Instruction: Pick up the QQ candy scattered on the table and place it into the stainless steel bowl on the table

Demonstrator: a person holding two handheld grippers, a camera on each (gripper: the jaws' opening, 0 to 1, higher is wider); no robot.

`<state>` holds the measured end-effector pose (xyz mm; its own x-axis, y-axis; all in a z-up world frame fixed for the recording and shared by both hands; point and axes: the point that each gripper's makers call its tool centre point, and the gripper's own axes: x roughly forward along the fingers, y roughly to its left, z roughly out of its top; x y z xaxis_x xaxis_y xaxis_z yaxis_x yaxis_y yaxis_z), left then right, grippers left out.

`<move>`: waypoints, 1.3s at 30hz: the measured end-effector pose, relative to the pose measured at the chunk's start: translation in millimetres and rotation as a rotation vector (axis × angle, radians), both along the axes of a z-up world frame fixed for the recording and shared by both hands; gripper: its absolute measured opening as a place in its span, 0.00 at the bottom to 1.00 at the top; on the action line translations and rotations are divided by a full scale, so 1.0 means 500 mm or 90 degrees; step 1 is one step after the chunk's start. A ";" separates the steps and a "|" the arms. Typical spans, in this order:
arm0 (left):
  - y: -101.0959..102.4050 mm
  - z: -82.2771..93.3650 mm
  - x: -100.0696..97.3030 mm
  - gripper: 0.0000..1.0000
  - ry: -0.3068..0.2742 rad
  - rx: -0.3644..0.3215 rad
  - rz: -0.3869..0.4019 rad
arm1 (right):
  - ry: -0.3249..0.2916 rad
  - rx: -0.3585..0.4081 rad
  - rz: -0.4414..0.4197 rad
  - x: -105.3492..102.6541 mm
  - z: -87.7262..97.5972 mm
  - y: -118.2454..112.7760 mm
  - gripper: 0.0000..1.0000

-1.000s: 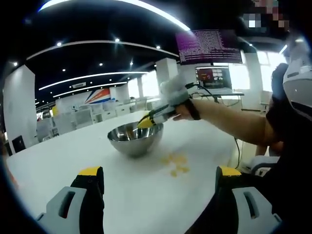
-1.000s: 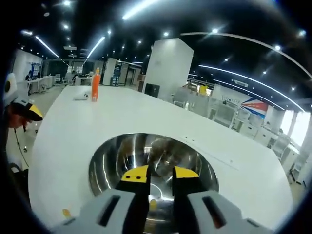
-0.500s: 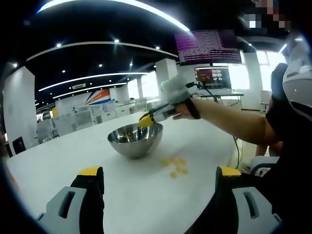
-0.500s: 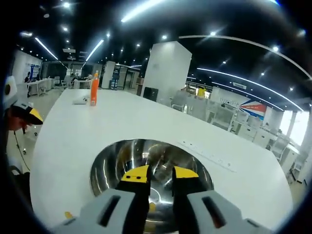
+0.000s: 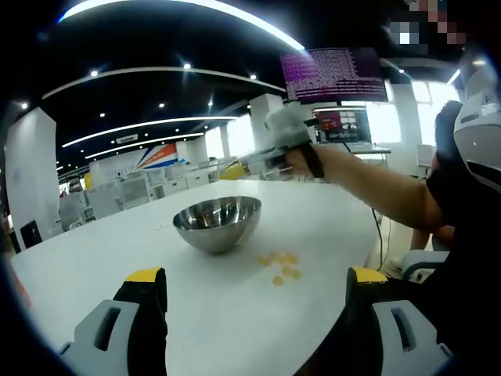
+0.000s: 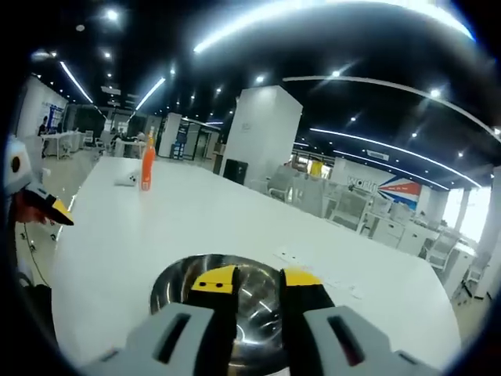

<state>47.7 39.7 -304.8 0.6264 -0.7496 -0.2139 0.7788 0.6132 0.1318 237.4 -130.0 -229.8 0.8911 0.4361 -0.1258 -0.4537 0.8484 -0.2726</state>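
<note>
A shiny stainless steel bowl (image 5: 217, 222) sits upright beyond the left fingers (image 5: 145, 291); small yellow QQ candy pieces (image 5: 279, 265) lie scattered just beside it.

Grey claws (image 5: 250, 305), yellow tips, black wristband (image 5: 313, 160)

A stainless steel bowl (image 5: 217, 222) is borne by the white surface (image 5: 94, 258); yellow candies (image 5: 279, 264) are scattered at its 4 o'clock, an orange bottle (image 6: 147, 166) far off.

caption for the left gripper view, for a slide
Right gripper raised above the stainless steel bowl on the white table; yellow candies lie scattered beside it, left gripper open.
</note>
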 end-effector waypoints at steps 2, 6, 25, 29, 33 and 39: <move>0.001 -0.002 0.001 0.95 0.000 0.002 0.001 | -0.018 -0.001 -0.003 -0.009 0.028 -0.003 0.20; 0.001 -0.003 0.002 0.95 0.002 0.001 0.001 | -0.053 -0.002 -0.001 -0.033 0.081 -0.003 0.20; -0.010 0.006 0.001 0.95 -0.002 -0.001 -0.003 | -0.154 -0.010 0.071 -0.190 0.227 0.044 0.20; -0.011 0.006 0.000 0.95 -0.003 0.000 -0.003 | -0.156 0.006 0.090 -0.228 0.212 0.055 0.20; -0.013 0.005 0.001 0.95 -0.002 0.004 -0.004 | -0.147 0.019 0.110 -0.264 0.186 0.070 0.19; -0.020 0.003 -0.005 0.95 0.004 0.011 -0.017 | -0.112 0.016 0.135 -0.297 0.120 0.093 0.19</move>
